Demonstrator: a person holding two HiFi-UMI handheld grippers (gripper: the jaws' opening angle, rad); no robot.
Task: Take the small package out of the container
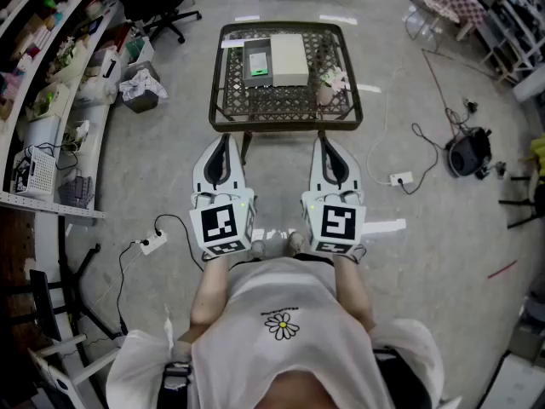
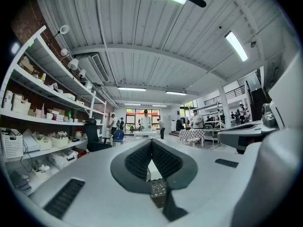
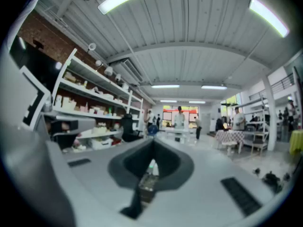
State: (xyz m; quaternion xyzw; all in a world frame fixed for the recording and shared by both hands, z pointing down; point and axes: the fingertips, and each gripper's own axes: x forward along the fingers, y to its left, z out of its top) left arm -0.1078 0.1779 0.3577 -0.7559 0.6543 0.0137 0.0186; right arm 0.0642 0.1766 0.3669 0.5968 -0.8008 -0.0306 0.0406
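Both grippers were held close to the body, side by side, tips aimed at 12 o'clock toward the table (image 1: 285, 100). The left gripper (image 1: 223, 139) had its jaws pressed together with nothing between them, and the tips met in its own view (image 2: 151, 142). The right gripper (image 1: 329, 140) was the same, pinched closed and empty (image 3: 153, 142). They were well apart from the table. On the tabletop's far half I saw a gray container (image 1: 258, 65) with a green package (image 1: 258, 74) showing inside it, though it was too small for me to be sure. A cream box (image 1: 289, 59) sat just beside the container at its 3 o'clock. A small pink item (image 1: 328, 83) stood at the box's 4 o'clock. A power strip (image 1: 152, 244) lay on the floor at the left gripper's 8 o'clock, and shelves (image 1: 43, 100) ran along 9 o'clock.
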